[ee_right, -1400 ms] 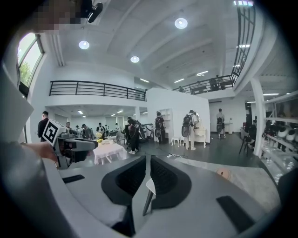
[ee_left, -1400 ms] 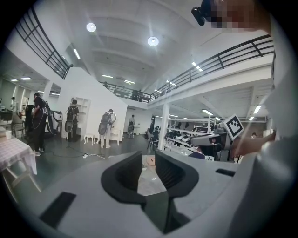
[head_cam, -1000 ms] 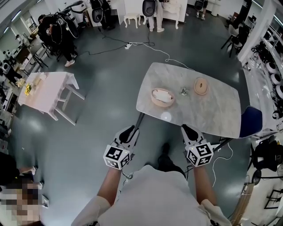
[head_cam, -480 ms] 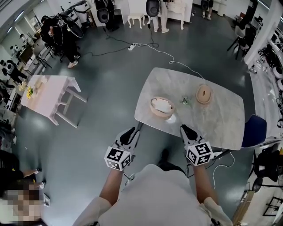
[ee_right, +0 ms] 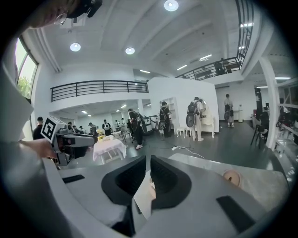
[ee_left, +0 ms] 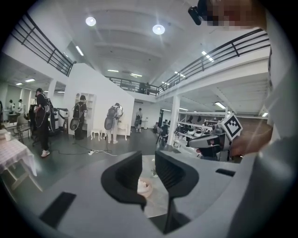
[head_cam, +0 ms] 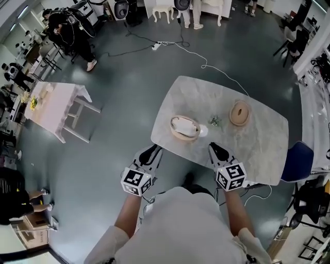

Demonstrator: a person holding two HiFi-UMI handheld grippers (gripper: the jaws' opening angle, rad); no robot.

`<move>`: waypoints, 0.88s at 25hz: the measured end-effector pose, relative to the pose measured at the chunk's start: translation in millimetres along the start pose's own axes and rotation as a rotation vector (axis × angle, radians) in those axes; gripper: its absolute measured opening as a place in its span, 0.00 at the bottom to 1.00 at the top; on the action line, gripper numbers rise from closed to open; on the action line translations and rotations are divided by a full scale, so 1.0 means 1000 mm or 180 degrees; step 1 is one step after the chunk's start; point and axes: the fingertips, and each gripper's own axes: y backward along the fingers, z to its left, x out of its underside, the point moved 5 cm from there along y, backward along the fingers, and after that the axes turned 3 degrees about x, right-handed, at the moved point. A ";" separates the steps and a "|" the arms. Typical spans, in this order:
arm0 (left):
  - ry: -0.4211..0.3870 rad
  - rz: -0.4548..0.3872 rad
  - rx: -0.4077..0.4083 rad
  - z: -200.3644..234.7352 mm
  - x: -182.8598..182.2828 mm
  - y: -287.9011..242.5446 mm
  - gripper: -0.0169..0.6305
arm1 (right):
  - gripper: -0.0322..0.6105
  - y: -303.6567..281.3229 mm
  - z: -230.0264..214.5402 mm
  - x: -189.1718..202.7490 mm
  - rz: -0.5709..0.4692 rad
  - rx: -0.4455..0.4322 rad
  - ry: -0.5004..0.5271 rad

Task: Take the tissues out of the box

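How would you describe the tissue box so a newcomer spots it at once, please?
Find the marble table. The box is the round wooden bowl near its left edge. Unlike the wooden disc farther right, it holds white tissue.

I am looking down at a glossy grey floor (head_cam: 118,93) where a pale marble tabletop (head_cam: 258,149) is standing, a pink table (head_cam: 49,105) is sitting well to its left, a blue chair (head_cam: 296,160) is hugging its right edge and round ceiling lights (ee_right: 171,5) are shining overhead.
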 end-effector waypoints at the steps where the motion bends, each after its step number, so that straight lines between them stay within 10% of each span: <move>1: -0.0004 0.0021 -0.0021 0.000 -0.001 -0.007 0.17 | 0.13 -0.003 -0.008 0.001 0.0021 -0.0022 -0.0014; 22: -0.0186 0.0567 0.0183 0.033 0.021 -0.102 0.17 | 0.13 -0.070 -0.047 0.029 0.0355 -0.0088 -0.0251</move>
